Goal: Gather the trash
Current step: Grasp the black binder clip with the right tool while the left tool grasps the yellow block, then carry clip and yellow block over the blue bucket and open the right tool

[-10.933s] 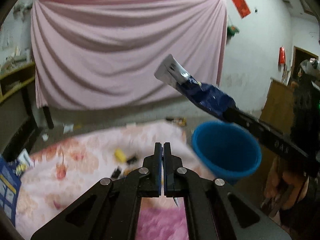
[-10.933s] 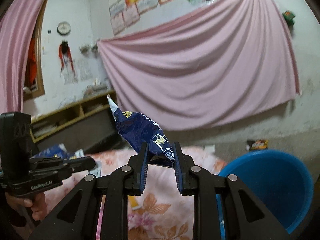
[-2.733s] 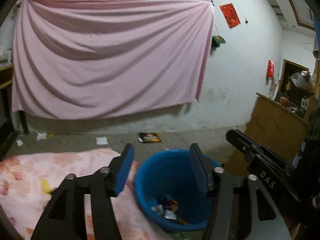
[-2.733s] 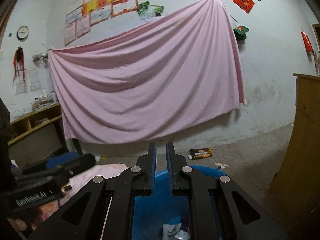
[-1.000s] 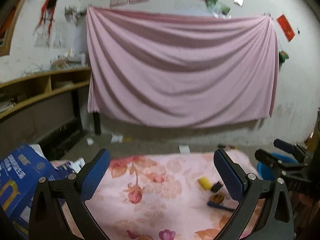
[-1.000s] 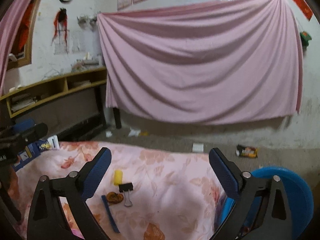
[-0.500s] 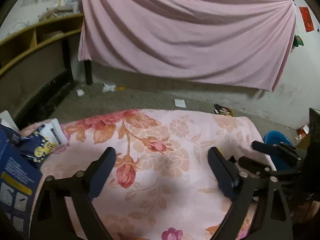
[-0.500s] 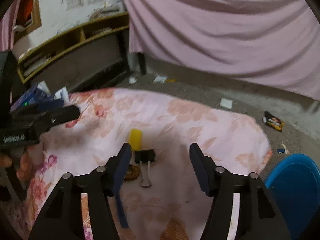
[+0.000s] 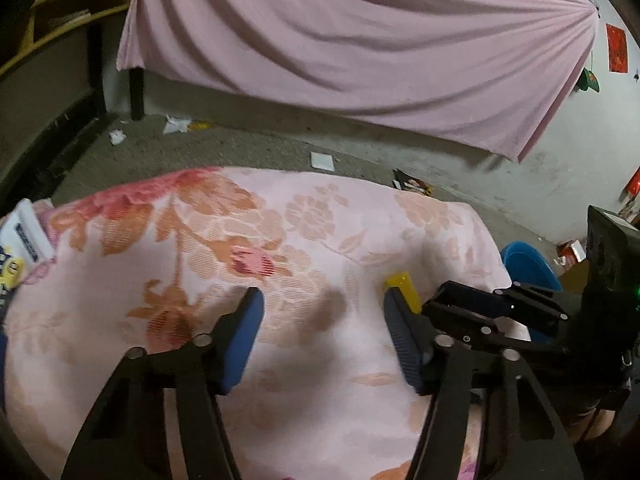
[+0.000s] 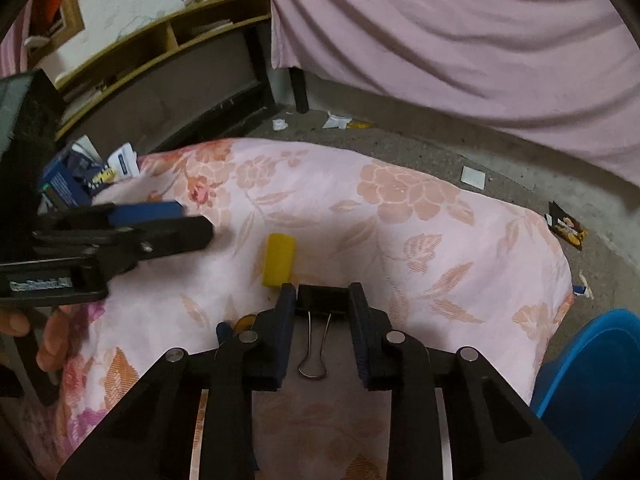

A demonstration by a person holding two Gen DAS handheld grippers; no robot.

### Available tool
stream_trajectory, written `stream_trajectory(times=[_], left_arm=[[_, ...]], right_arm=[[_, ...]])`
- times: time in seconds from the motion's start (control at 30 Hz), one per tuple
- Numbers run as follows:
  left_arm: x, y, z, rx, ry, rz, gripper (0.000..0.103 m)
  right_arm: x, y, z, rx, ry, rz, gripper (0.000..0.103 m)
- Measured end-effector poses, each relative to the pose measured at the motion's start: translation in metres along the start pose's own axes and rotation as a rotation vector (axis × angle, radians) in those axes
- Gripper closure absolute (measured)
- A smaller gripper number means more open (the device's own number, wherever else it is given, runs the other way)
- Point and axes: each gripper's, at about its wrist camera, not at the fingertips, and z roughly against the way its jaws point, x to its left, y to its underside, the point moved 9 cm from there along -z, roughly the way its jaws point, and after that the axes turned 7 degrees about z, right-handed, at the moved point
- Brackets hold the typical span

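Note:
A black binder clip lies on the pink floral cloth, between the fingers of my right gripper, which is open around it. A yellow block lies just beyond, also seen in the left wrist view. A brown bit and a blue strip peek out left of my right fingers. My left gripper is open and empty above the cloth. The blue bin stands at the right, also seen in the left wrist view.
Blue and white packets lie at the cloth's far left edge. A dark snack wrapper and paper scraps lie on the concrete floor. Wooden shelves and a hanging pink sheet stand behind.
My right gripper has moved down and forward, so its fingers now sit around the binder clip and have narrowed. My left gripper has dropped closer to the cloth.

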Motion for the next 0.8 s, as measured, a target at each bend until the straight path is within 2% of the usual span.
stream_trajectory(times=[0.27,0.37,0.5,0.53,0.7,0.8], left_arm=[[-0.032,0.001,-0.016,0.057,0.049,-0.053,0.049],[-0.047,0.003,-0.029,0.091,0.062,-0.068,0.066],[-0.057,0.004,-0.040,0.110,0.043,-0.086,0.080],[-0.058,0.005,-0.041,0.112,0.036,-0.089,0.090],[-0.062,0.007,-0.042,0.100,0.011,-0.095,0.092],[-0.068,0.006,-0.031,0.044,0.014,-0.100,0.092]], right_arm=[[-0.030,0.009,0.023,-0.066,0.100,-0.040,0.079],[-0.041,0.016,0.030,-0.090,0.122,-0.064,0.079],[-0.045,0.020,0.038,-0.116,0.133,-0.061,0.079],[-0.044,0.020,0.038,-0.118,0.134,-0.060,0.079],[-0.044,0.022,0.043,-0.139,0.133,-0.066,0.079],[-0.044,0.023,0.052,-0.176,0.141,-0.073,0.079]])
